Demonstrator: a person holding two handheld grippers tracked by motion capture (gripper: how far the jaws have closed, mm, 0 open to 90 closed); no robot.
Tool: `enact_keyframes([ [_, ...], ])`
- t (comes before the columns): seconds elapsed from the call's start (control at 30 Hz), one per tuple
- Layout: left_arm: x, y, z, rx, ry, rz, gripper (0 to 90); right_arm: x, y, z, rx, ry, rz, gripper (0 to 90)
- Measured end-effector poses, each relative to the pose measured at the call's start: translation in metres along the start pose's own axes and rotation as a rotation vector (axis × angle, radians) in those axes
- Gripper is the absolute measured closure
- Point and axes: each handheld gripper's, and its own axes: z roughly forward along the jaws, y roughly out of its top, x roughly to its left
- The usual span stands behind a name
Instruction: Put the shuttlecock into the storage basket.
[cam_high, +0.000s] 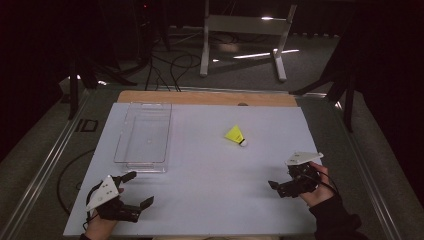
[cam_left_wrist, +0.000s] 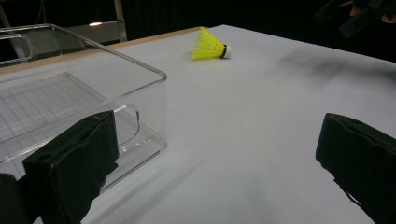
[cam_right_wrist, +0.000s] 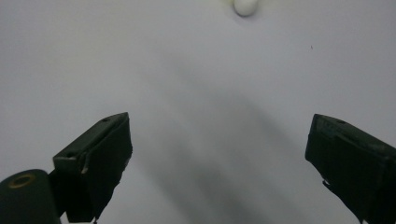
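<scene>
From the high view, the yellow shuttlecock (cam_high: 236, 135) lies on its side mid-counter (cam_high: 210, 165), right of the clear bin (cam_high: 143, 134), well apart from both tongs. Left tongs (cam_high: 139, 189) gape wide, empty; right tongs (cam_high: 278, 186) sit nearer the bird, empty too.

Left gripper view: shuttlecock (cam_left_wrist: 211, 45) far off past the bin (cam_left_wrist: 140, 70), jaws spread wide on nothing. It looks featherlight, with a springy skirt that would crush — I'd take it gently near the cork.

Right gripper view: the white cork tip (cam_right_wrist: 245, 6) peeks at the top edge, jaws wide, touching nothing.
</scene>
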Motion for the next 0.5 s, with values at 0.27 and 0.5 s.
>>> enact_keyframes([
  [0.27,0.000,0.000,0.000,0.002,-0.002,0.000,0.3,-0.002,0.001,0.009,0.079,0.022,0.020,7.4],
  [0.5,0.000,0.000,0.000,0.004,-0.003,0.000,0.4,-0.003,0.002,0.013,0.122,0.029,0.032,7.3],
])
